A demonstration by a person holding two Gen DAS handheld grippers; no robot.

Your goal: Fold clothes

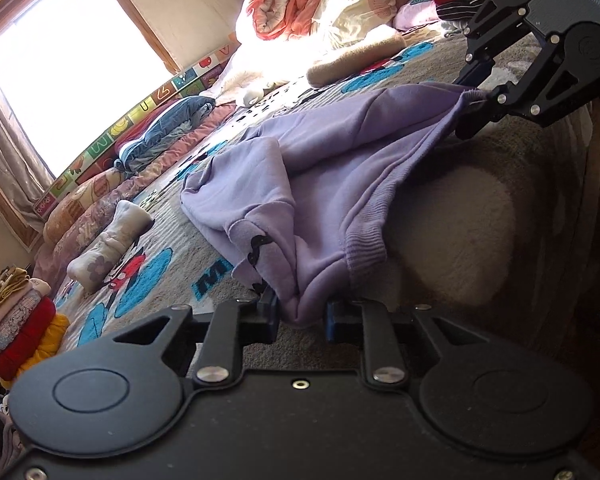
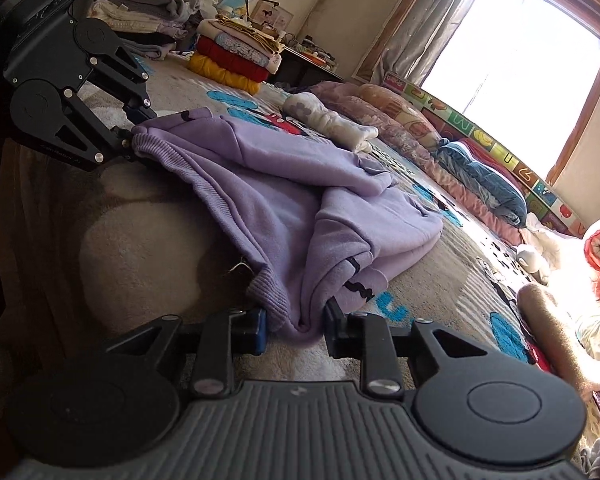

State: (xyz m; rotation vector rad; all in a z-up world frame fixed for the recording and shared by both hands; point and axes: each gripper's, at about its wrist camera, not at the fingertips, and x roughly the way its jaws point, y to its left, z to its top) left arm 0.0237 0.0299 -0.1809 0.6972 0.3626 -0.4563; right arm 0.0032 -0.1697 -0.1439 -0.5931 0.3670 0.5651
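Bright wood-framed window point(image 2: 520, 36), perhaps curtained; beige walls.

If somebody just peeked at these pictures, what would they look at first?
Probably the purple sweatshirt, lying rumpled in the middle of the cartoon-patterned blanket. The left hand-held gripper and the right hand-held gripper each pinch one end of its ribbed hem. Next comes the bright window and the stack of folded clothes at the far end of the bed.

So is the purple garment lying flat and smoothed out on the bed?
No, the purple garment is bunched and creased, pinched by both grippers.
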